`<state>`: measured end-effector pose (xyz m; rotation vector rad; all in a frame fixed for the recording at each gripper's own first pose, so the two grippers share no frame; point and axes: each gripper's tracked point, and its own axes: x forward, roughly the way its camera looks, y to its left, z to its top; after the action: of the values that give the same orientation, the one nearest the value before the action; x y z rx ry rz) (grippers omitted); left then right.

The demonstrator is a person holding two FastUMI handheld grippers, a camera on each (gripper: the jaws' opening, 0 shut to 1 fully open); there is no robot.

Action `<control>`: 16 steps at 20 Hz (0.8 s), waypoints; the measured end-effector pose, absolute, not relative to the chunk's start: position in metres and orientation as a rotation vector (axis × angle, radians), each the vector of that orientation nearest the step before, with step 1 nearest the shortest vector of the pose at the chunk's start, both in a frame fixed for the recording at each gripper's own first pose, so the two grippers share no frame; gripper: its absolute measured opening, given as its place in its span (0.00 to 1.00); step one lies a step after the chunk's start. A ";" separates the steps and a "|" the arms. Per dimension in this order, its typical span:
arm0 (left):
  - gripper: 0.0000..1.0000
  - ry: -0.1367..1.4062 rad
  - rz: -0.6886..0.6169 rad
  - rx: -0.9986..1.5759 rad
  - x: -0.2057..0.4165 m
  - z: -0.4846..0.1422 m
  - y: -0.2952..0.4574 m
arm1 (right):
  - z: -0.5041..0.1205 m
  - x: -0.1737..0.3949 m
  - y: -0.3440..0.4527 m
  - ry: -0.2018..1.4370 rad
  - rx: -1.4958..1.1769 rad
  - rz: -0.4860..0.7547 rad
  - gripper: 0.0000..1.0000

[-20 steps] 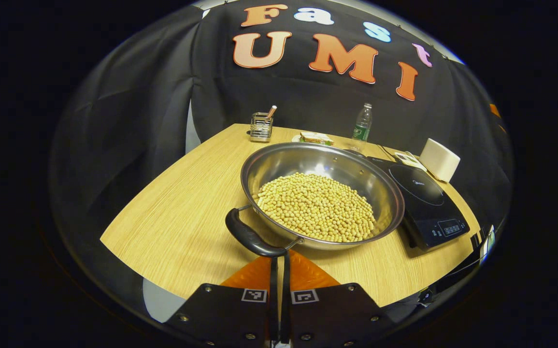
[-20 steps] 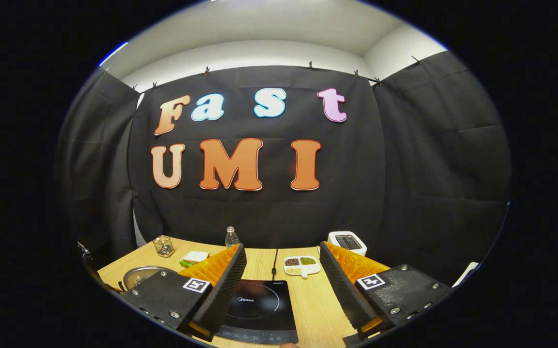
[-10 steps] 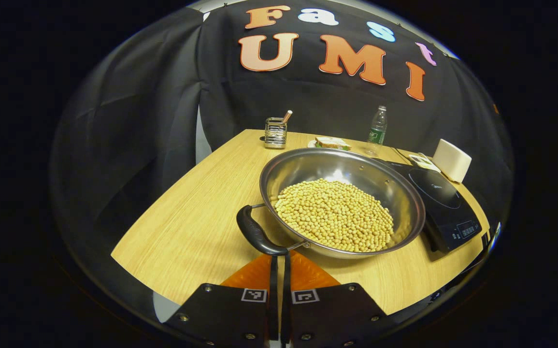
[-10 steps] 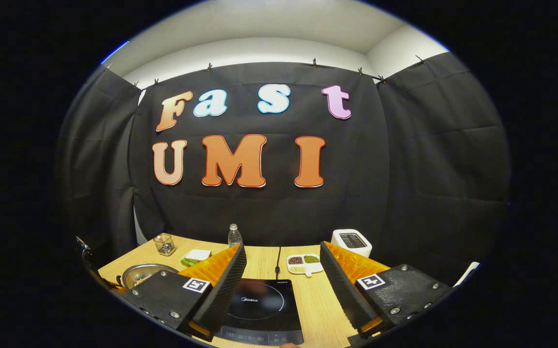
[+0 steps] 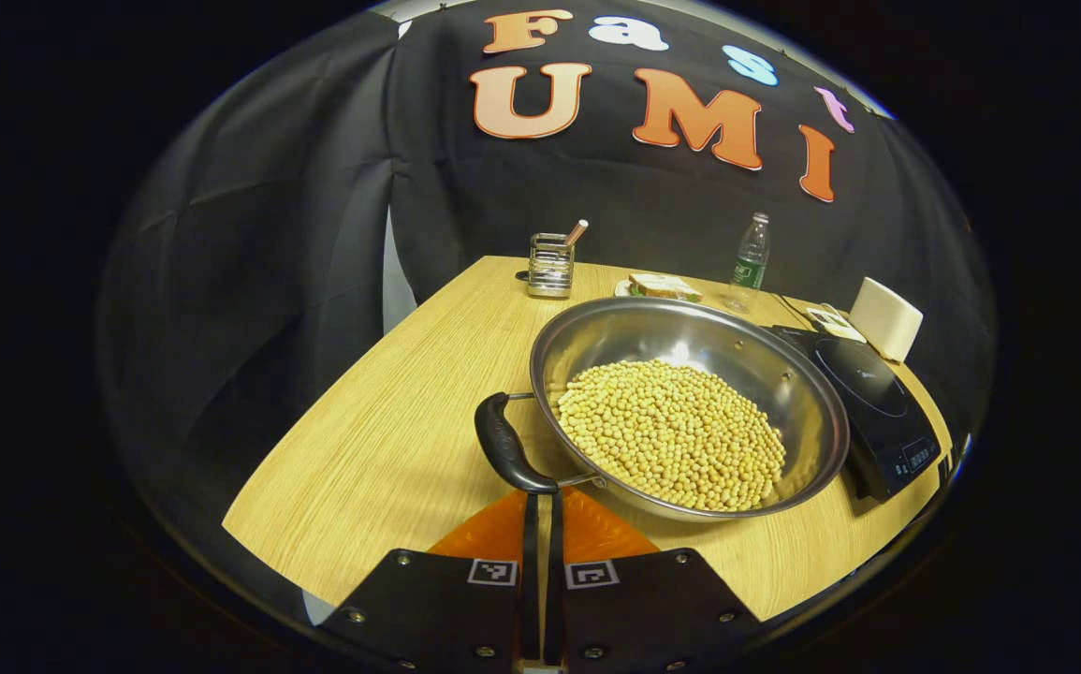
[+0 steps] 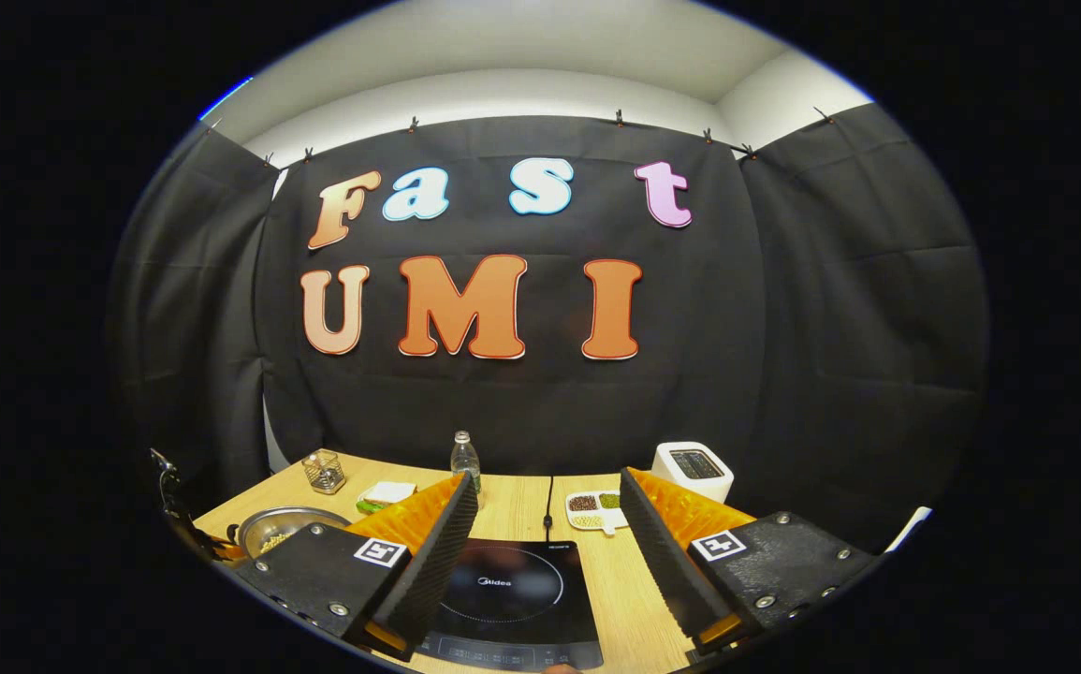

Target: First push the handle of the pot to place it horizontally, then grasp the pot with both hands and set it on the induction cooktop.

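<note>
Pot (image 5: pixel 690 412) handle (image 5: pixel 505 446) lies skewed just ahead of my pressed-together left tongs (image 5: pixel 540 534); my spread right tongs (image 6: pixel 549 534) hover over the cooktop (image 6: pixel 512 599).

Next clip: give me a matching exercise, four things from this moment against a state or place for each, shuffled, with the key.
Things:
1. left gripper
2. right gripper
3. pot
4. water bottle

States or places:
A. holds a heap of soybeans
B. fingers closed together, tips at the pot's black handle
C. stands upright at the table's far edge
D. fingers spread wide above the induction cooktop

Pairs: 1-B, 2-D, 3-A, 4-C
</note>
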<state>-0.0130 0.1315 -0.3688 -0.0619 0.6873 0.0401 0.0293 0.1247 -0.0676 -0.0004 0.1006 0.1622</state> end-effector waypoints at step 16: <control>0.03 0.660 -0.011 -0.092 0.037 -0.376 0.164 | -0.073 0.035 0.137 0.107 -0.003 0.135 0.95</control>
<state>0.0368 0.1636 -0.3761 -0.0925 0.6598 -0.0111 0.0348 0.1374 -0.0731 -0.0027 0.1069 0.1347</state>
